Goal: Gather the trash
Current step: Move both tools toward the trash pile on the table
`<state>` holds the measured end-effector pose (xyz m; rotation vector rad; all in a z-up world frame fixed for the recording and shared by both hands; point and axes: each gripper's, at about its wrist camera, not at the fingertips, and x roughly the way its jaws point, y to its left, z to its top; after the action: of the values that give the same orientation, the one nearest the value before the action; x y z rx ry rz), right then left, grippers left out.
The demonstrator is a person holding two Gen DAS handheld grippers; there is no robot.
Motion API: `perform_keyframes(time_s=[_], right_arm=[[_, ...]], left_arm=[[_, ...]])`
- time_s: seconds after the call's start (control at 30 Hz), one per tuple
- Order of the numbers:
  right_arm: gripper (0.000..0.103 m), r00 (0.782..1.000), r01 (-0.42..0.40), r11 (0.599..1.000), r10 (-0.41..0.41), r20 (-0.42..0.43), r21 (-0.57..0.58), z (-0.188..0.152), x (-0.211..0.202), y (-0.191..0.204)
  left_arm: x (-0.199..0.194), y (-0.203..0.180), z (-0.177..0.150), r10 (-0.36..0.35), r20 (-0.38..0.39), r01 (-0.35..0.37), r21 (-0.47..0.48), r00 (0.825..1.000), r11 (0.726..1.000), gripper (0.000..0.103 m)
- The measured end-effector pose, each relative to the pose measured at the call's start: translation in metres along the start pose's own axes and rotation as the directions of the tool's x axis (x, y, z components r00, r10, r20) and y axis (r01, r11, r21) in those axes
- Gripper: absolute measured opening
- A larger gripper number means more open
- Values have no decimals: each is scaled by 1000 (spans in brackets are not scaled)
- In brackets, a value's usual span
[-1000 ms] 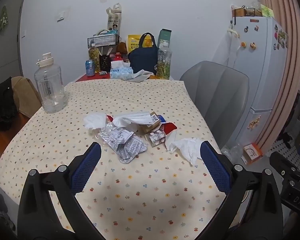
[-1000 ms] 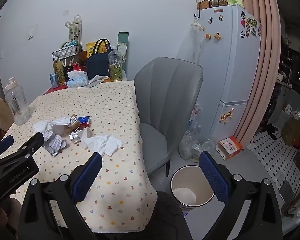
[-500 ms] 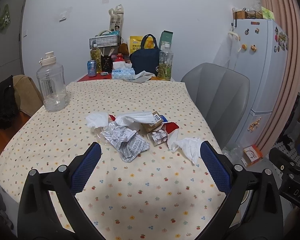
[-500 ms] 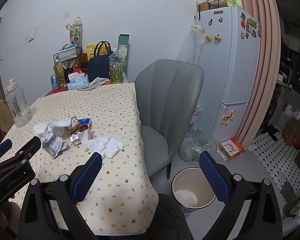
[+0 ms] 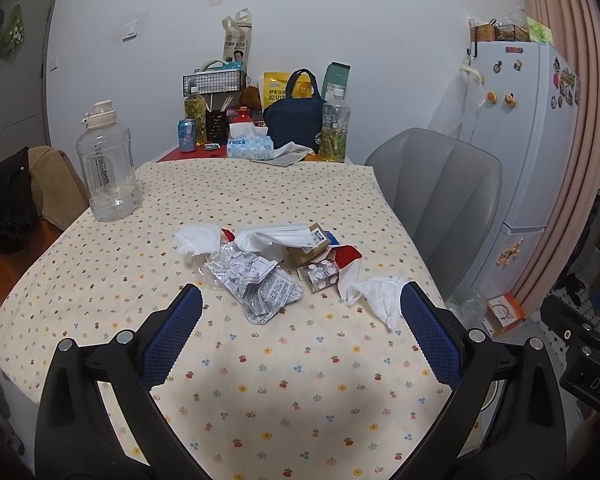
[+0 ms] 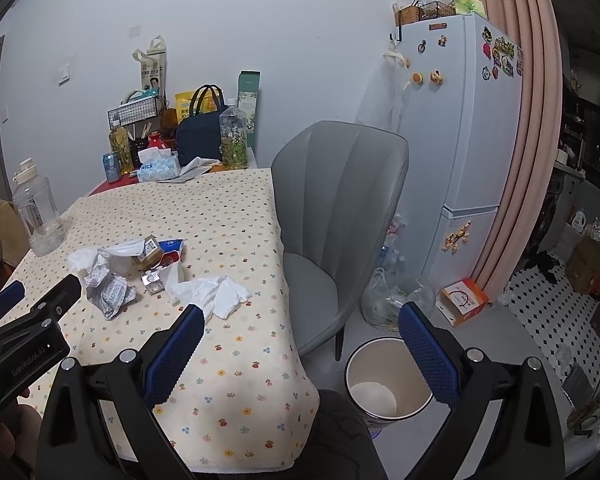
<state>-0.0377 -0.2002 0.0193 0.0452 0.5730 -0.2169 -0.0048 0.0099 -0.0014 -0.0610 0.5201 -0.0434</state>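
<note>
Trash (image 5: 276,264) sits heaped mid-table, bin (image 6: 388,384) on the floor beside it. Left gripper (image 5: 300,332) and right gripper (image 6: 300,348) both gape empty; we'd drop low and pinch one tissue (image 5: 380,294) first.

The desk (image 5: 112,280) is covered by a matt cloth printed with small flowers; on it lie crumpled white tissue (image 5: 380,296), soft and matt, creased printed paper (image 5: 260,284), a brown cardboard box (image 5: 308,246) and a glossy foil blister pack (image 5: 320,274). The water jug (image 5: 108,172) is clear, glossy plastic; the chair (image 6: 340,208) carries smooth grey upholstery with a dull sheen, and the bin (image 6: 384,384) has a smooth, pale inner wall. Each tool, left tool (image 5: 300,336) and right tool (image 6: 300,344), has matt black plastic arms, blue textured pads (image 5: 172,332) and bright metal screw heads.
</note>
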Motion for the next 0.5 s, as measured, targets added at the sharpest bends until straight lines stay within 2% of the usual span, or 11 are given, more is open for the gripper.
perform_keyframes(time_s=[0.5], right_arm=[[95, 1000, 11, 1000, -11, 11, 5, 0, 1, 0]], left_arm=[[1, 8, 3, -4, 0, 4, -22, 1000, 1000, 98]])
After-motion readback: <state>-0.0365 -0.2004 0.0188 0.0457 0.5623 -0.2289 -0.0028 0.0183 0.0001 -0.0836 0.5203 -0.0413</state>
